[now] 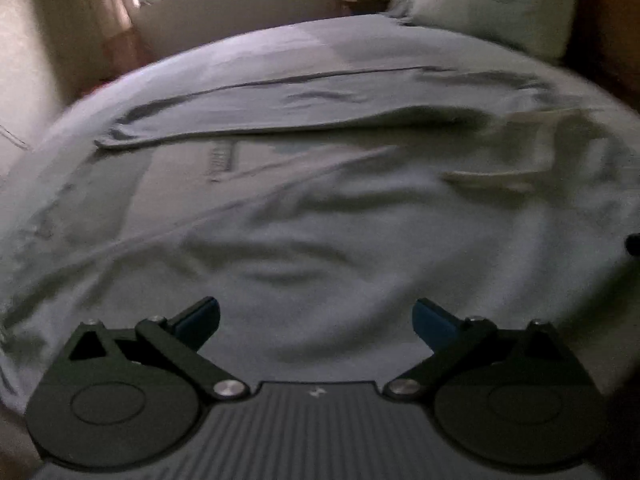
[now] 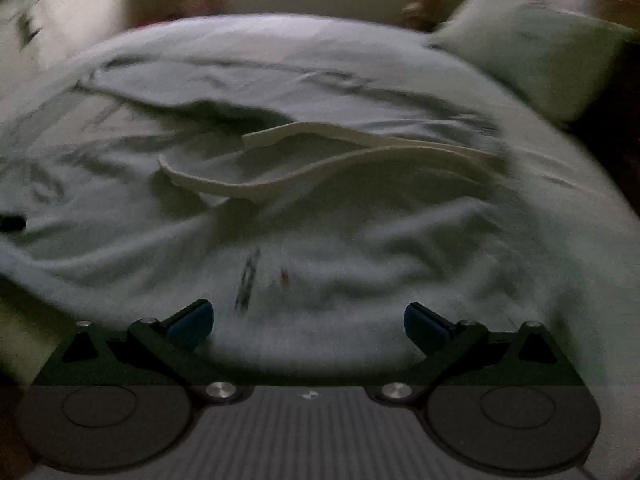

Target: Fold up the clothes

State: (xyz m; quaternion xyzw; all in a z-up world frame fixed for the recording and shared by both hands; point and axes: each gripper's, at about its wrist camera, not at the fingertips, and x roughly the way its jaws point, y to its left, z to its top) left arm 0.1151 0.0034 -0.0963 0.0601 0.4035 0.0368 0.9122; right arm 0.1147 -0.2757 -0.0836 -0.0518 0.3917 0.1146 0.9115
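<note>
On bed (image 1: pixel 360 40): pale shirt (image 1: pixel 320 208) spread out, rumpled, cream collar (image 2: pixel 320 160) curled.
Left gripper (image 1: pixel 316 316): spread wide, empty.
Right gripper (image 2: pixel 308 316): same.
Risk: pinching sheet along with shirt; creases locked into fold.

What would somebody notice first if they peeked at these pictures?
A big pale grey shirt lies spread and wrinkled across the bed, with its cream collar curling up in the middle of the right view. A pillow sits at the far right corner. Both the left gripper and right gripper gape open, holding nothing.
</note>
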